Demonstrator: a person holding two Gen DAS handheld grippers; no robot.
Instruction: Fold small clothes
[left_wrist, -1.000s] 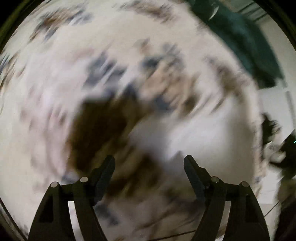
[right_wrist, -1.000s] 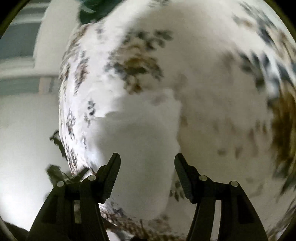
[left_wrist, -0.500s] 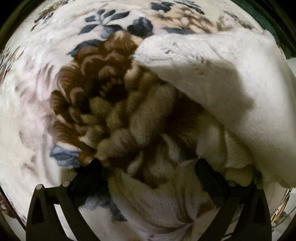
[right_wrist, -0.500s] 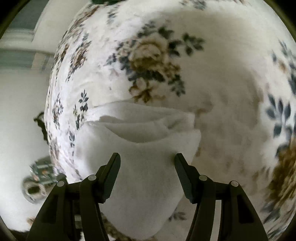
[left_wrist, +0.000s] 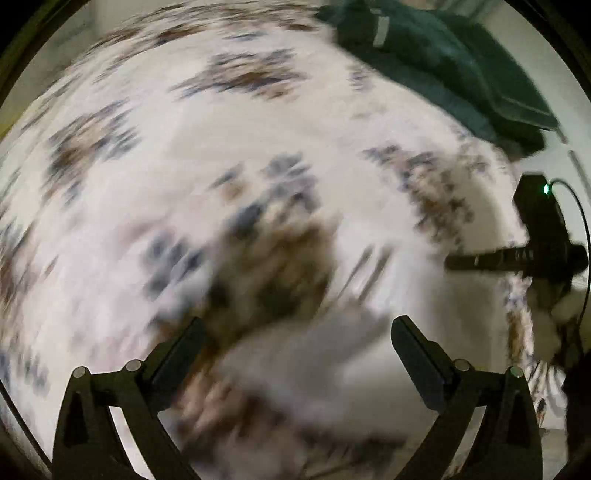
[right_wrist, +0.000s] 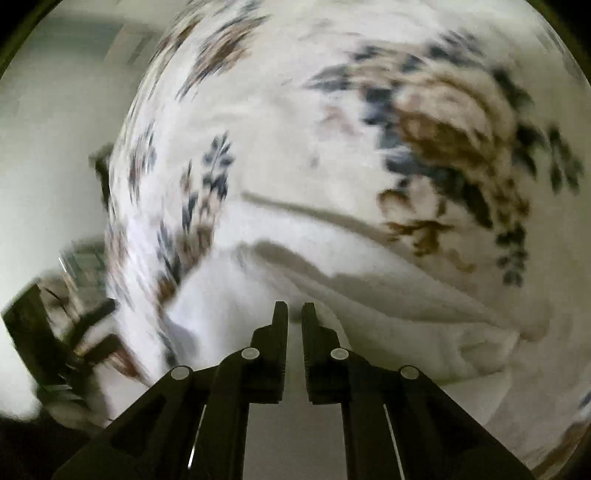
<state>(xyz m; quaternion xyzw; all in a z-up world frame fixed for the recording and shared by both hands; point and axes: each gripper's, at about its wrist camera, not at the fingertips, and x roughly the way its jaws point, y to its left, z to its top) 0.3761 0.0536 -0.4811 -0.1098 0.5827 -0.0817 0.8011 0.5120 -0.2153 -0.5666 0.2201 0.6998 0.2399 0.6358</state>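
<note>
The right gripper (right_wrist: 294, 314) is closing, its jaws nearly together on the near edge of the white cloth (right_wrist: 369, 306); the blur leaves it unclear whether the pads already pinch fabric, though a fold seems to sit between the tips. The cloth lies rumpled on the flowered blanket (right_wrist: 295, 110), close to the blanket's left edge as the right camera sees it. The left gripper (left_wrist: 295, 343) stands wide open and holds nothing, above the cloth (left_wrist: 332, 354) beside a big brown flower. A dark green cloth (left_wrist: 443, 74) lies at the blanket's far right corner.

To do this step well, I judge the right jaws should bite only the cloth's top layer, not the blanket beneath, and lift just enough to check. The left gripper should then take the matching corner, so the edge stays straight for the fold
</note>
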